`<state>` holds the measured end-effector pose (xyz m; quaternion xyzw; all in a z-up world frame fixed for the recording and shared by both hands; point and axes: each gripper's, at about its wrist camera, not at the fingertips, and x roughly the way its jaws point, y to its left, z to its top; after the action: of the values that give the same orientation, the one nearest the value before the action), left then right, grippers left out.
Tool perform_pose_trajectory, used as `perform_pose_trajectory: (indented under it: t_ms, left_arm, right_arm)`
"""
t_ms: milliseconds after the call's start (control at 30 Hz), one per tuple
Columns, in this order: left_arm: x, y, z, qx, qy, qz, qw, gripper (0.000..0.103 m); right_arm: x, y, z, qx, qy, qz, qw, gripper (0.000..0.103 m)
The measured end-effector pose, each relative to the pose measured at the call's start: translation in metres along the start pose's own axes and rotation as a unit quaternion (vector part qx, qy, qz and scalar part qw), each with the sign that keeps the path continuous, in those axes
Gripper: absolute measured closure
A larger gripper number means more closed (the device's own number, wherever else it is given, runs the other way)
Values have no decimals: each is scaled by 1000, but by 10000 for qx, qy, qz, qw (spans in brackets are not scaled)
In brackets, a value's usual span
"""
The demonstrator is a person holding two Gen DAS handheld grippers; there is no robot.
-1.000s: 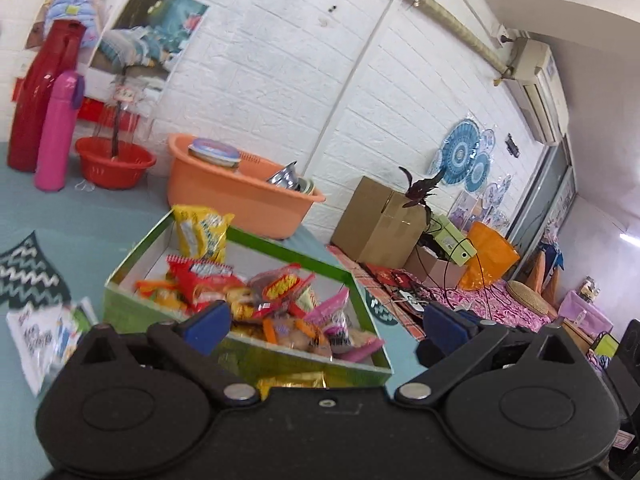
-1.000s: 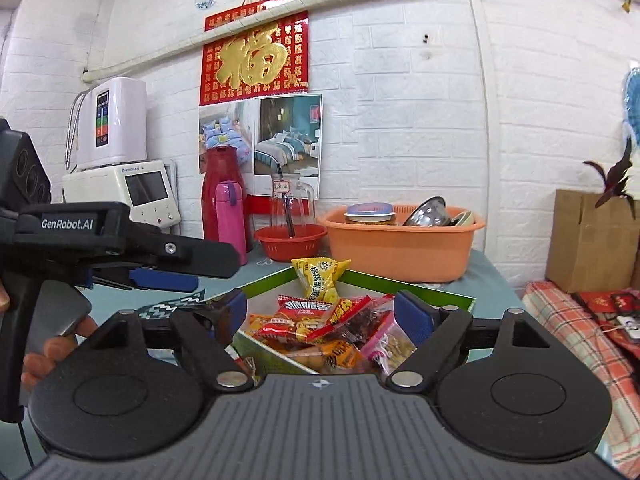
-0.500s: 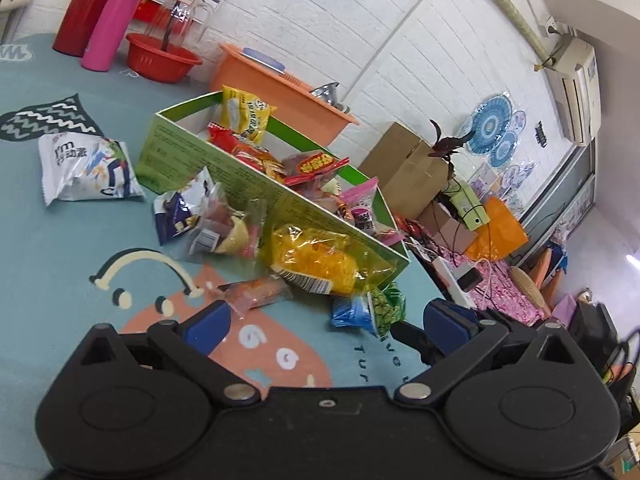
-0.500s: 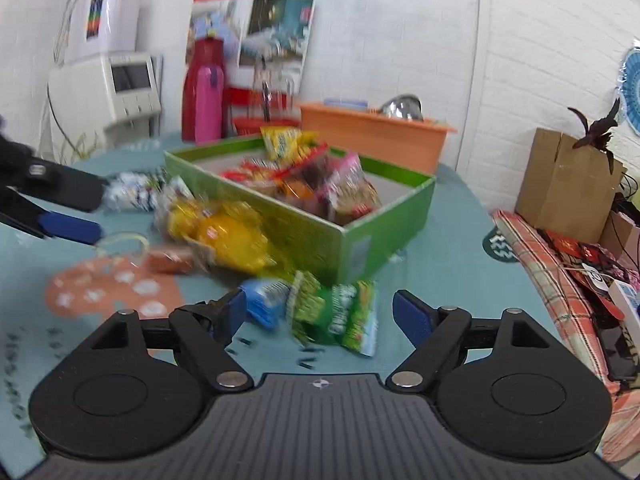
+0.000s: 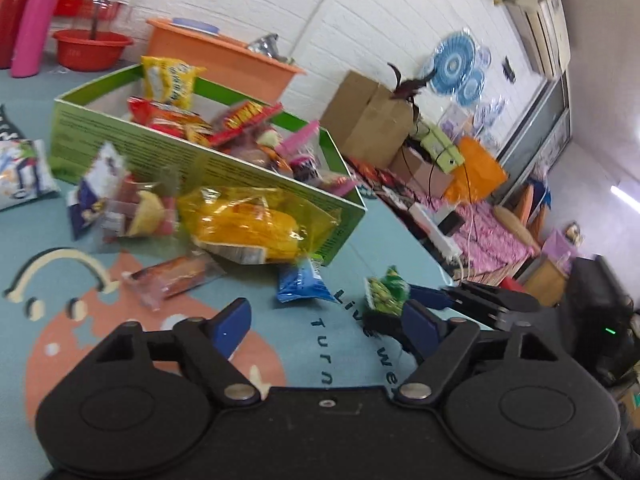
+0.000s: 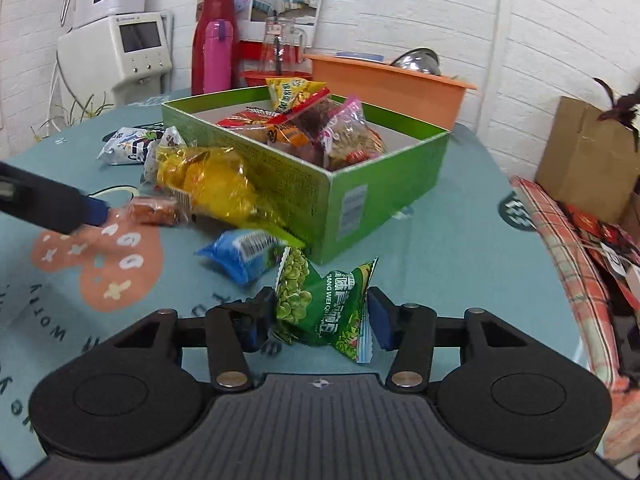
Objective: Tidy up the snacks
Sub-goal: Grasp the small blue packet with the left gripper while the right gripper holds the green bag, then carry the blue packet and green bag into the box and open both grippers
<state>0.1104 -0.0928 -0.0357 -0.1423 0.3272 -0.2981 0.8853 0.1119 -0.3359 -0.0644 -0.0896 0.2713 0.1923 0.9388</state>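
Your right gripper (image 6: 322, 320) has just been closing its fingers (image 6: 378, 318) on the green pea packet (image 6: 324, 308), and both pads now pinch its crumpled sides, so you can carry it off the table (image 6: 460, 280). Your left gripper (image 5: 326, 326) stays wide open with nothing between its fingers, aimed at the blue packet (image 5: 302, 282). Beyond, the yellow bag (image 6: 212, 184) leans against the green box (image 6: 384, 192), already heaped with snacks, probably where yours goes

Counting the loose snack packets on the table, I get seven: one green pea packet (image 6: 324, 304), one blue (image 6: 244, 254), one big yellow bag (image 6: 208, 184), one orange bar (image 6: 154, 210), two white ones (image 6: 126, 148), plus a clear packet (image 5: 138, 210). There's one green box (image 6: 340, 196), too heaped to count inside, and behind it one orange tub (image 6: 384, 84), one red bowl (image 5: 92, 48) and two flasks (image 6: 218, 58).
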Motion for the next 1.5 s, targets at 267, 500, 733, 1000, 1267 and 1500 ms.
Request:
perform_pose_trajectory:
  t_ms: [267, 500, 733, 1000, 1267, 1500]
  left_arm:
    - [53, -19, 9, 393, 101, 430, 9983, 38]
    - [72, -20, 10, 472, 105, 688, 9965, 18]
    - [65, -19, 4, 485, 120, 697, 9963, 23]
    - [52, -17, -6, 226, 280, 138, 9993, 31]
    - [1, -25, 7, 111, -122, -446, 9989, 32]
    - [-19, -20, 54, 226, -845, -268, 9958, 32]
  right_arm:
    - [-23, -11, -17, 428, -45, -141, 9990, 18]
    - [-23, -13, -19, 538, -119, -129, 9984, 16]
    - [-20, -15, -19, 682, -114, -161, 9975, 12]
    - [-16, -10, -17, 699, -89, -153, 9974, 19]
    - [-33, -5, 11, 546, -589, -92, 9967, 20]
    - [-23, -7, 51, 605, -1155, -83, 9914, 19]
